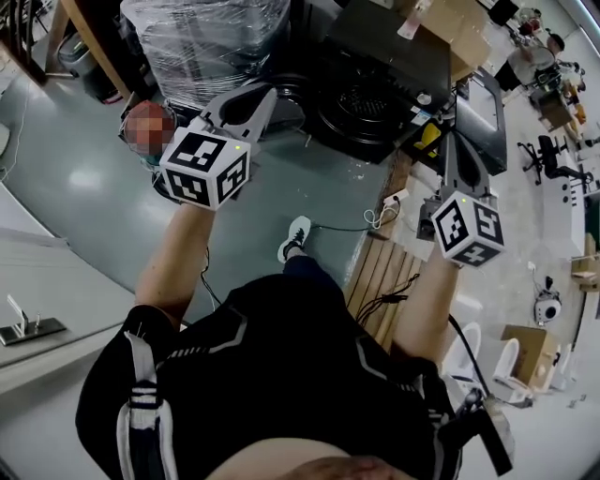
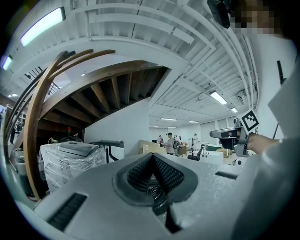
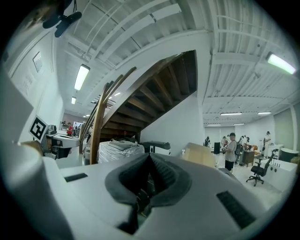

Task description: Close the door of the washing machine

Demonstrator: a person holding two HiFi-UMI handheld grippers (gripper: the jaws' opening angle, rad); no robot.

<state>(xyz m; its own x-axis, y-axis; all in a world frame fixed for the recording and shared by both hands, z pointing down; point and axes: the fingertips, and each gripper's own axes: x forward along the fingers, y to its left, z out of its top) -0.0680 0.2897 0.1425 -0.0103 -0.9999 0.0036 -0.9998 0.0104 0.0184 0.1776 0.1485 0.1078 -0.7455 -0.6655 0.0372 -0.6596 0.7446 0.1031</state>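
The black washing machine (image 1: 380, 70) stands straight ahead in the head view, its round drum opening (image 1: 361, 105) facing me. A dark grey-edged panel (image 1: 483, 117), probably its open door, juts out at its right side. My left gripper (image 1: 269, 96) is held out level toward the machine's left front, jaws shut and empty. The right gripper (image 1: 449, 141) reaches toward that panel, also shut with nothing in it. In both gripper views the black pads meet: left gripper (image 2: 152, 157), right gripper (image 3: 150, 157). Neither touches the machine as far as I can tell.
A plastic-wrapped appliance (image 1: 202, 37) sits left of the machine, under a wooden staircase (image 3: 140, 101). A cardboard box (image 1: 459, 28) is behind it. A power strip and cables (image 1: 389, 202) lie by wooden slats (image 1: 384, 272). My shoe (image 1: 295, 236) is on the floor. People (image 3: 230, 150) stand far off.
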